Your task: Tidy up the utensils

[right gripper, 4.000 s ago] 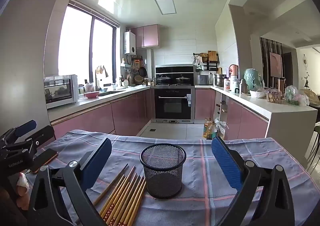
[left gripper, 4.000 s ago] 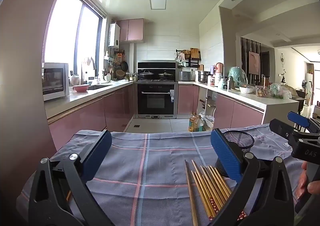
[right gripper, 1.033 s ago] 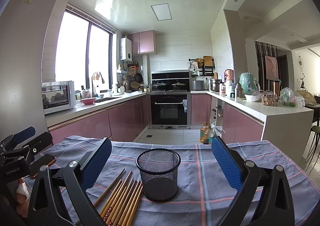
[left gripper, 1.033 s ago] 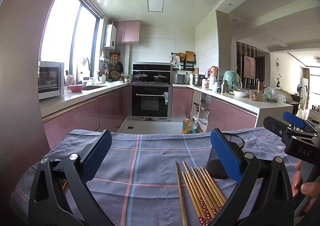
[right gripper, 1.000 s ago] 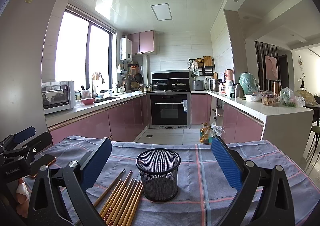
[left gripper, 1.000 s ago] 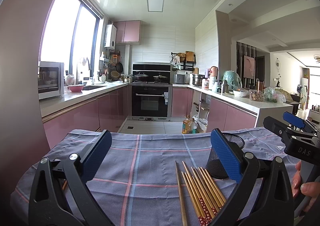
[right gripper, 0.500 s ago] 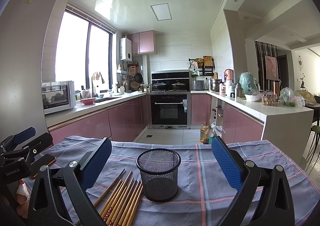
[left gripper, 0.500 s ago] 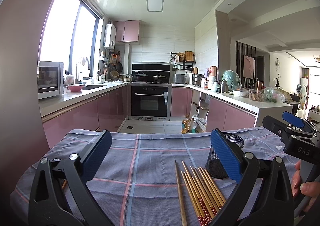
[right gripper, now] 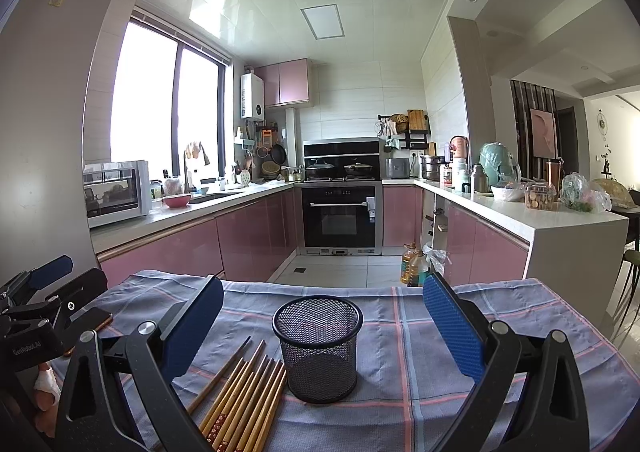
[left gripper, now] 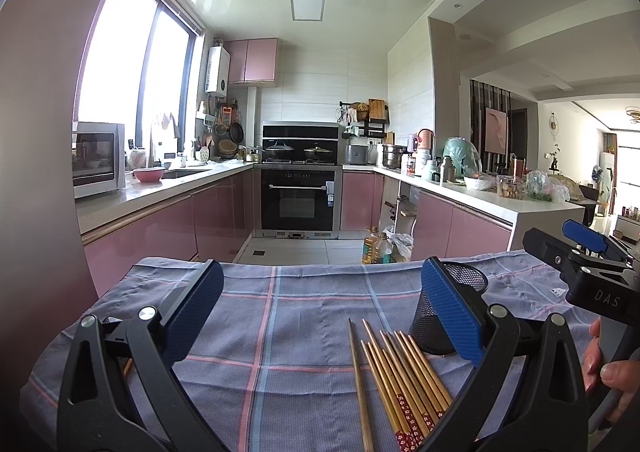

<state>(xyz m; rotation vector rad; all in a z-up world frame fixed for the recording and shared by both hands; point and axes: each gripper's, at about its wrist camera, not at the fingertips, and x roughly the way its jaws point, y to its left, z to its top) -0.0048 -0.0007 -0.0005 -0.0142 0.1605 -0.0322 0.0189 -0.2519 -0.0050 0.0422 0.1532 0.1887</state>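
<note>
On desk [right gripper: 500, 316], covered w/ a checked blue-grey cloth [left gripper: 304, 304], a black mesh cup [right gripper: 319, 348] stands upright, nothing visible inside it. Bundle of wooden chopsticks [right gripper: 244, 392] lies flat on cloth just left of cup, tips pointing away toward kitchen; nearest sticks reach cup's base, can't tell if touching. 1 darker stick lies slightly apart on bundle's left side.

Left gripper [left gripper: 320, 312] hovers above cloth, jaws spread wide, nothing between blue pads; chopsticks [left gripper: 396, 384] sit below its right finger, cup [left gripper: 448, 316] partly hidden behind that finger. Right gripper [right gripper: 320, 320] also wide apart & holding nothing, cup centred between its fingers but not touched.

Phone [right gripper: 94, 322] rests on cloth at far left, under left gripper as seen from right wrist view. Pink cabinets & oven [right gripper: 340, 212] beyond desk.
</note>
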